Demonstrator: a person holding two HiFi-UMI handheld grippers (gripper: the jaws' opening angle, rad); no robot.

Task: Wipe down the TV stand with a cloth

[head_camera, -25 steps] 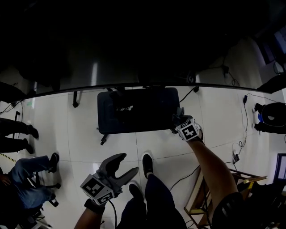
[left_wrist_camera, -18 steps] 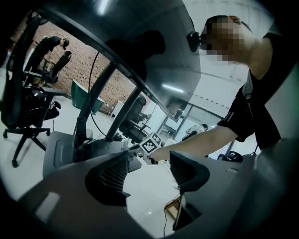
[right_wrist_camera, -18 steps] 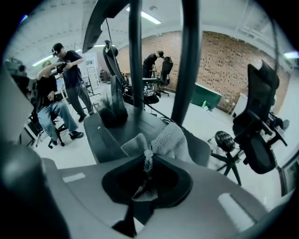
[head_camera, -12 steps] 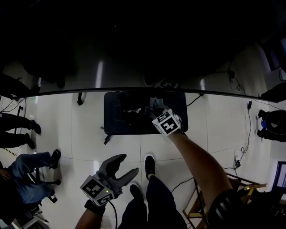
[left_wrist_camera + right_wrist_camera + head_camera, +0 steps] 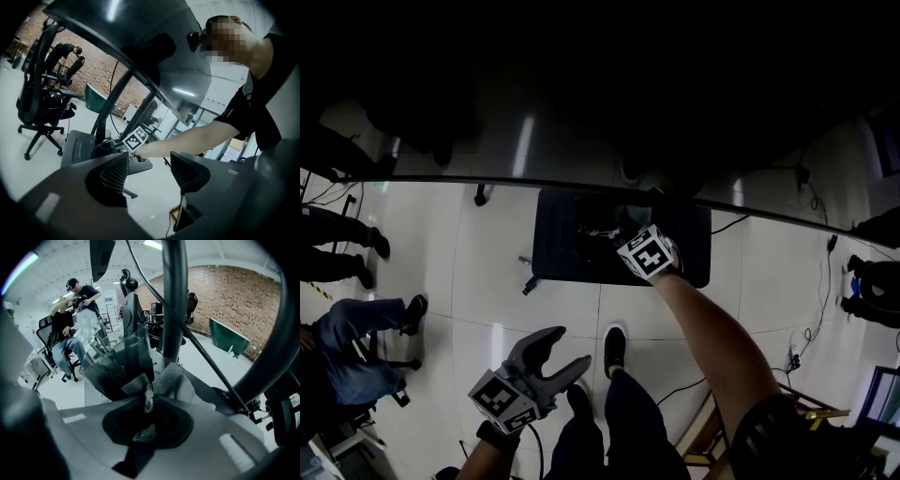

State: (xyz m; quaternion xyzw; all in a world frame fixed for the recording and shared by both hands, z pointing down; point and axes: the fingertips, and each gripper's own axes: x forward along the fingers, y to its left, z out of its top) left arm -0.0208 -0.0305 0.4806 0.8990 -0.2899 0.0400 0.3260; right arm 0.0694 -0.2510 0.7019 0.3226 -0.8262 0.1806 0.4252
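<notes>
Two grippers: the left gripper [image 5: 565,349], jaws apart and empty, hangs over the white floor [image 5: 487,281]; the right gripper [image 5: 149,401] pinches a grey, fuzzy cloth [image 5: 176,383] on the dark TV stand [image 5: 553,246] base, beside its pole [image 5: 174,301] and a cable [image 5: 202,355].

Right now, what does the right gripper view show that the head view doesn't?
Only the right gripper view shows the grey cloth plainly, pinched in the shut right hand-held gripper, with a brick wall behind. Only the head view shows the left hand-held gripper, open and held back, the person's shoe and the white floor. Both show the TV stand's dark base with the right hand-held gripper at it.
</notes>
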